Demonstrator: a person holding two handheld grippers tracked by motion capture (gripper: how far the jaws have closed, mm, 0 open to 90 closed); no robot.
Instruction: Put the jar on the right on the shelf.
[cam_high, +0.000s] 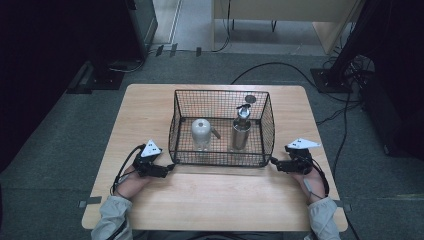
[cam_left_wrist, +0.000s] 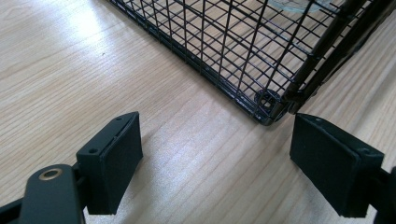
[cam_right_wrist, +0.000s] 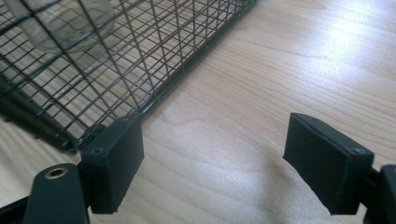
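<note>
1. High view count: you have one black wire basket on one wooden table, and two vessels standing upright inside the basket, a frosted glass jar in its left half and a steel bottle in its right half, a little apart from each other.
2. One small dark round disc lies on the table just behind the basket's far right corner.
3. Your two grippers sit at the basket's near corners: the left gripper at the near left corner, the right gripper at the near right corner.
4. Left gripper view: your jaws stand apart with nothing between the pads; the basket's corner lies just ahead of them, close to the right-hand pad.
5. Right gripper view: your jaws are likewise spread and empty; the basket's bottom edge lies just by the left-hand pad; I cannot tell whether they touch.
6. Room: bare tabletop runs along the basket's near side to the table's front edge, with narrower strips at the basket's left and right.
</note>
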